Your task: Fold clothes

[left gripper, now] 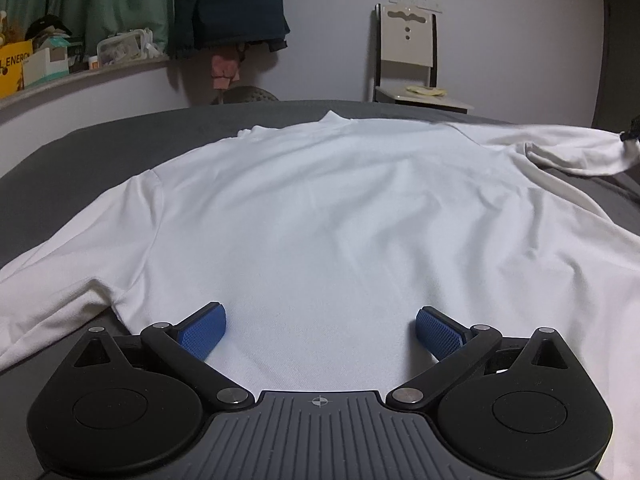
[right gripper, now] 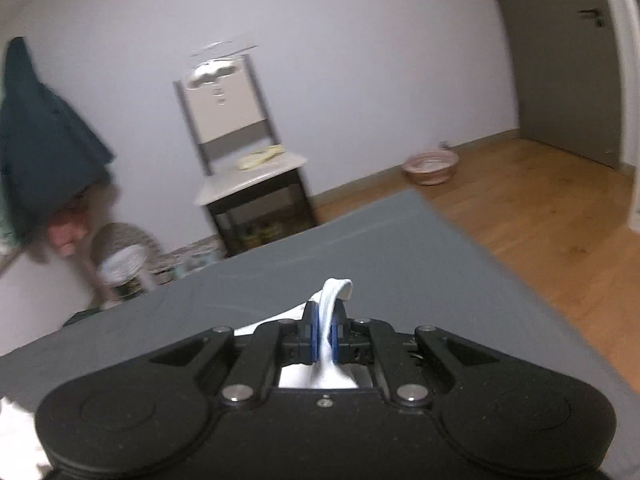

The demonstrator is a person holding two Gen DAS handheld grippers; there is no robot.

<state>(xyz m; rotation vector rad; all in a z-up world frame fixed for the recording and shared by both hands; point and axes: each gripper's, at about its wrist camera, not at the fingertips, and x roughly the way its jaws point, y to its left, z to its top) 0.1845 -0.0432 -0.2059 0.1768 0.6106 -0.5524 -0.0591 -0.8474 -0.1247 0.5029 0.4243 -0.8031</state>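
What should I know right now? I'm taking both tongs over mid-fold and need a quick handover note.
Left tongs: open, blue pads spread over the lower body of the white shirt, gripping nothing.
Right tongs: shut on the cuff of the shirt's sleeve, held above the grey bed.
Shirt: spread out on the bed, collar at the far end; other sleeve lies out to the side.
Done: shirt laid out, one sleeve picked up.
Left: probably fold that sleeve across the body, then the other sleeve, then the body.
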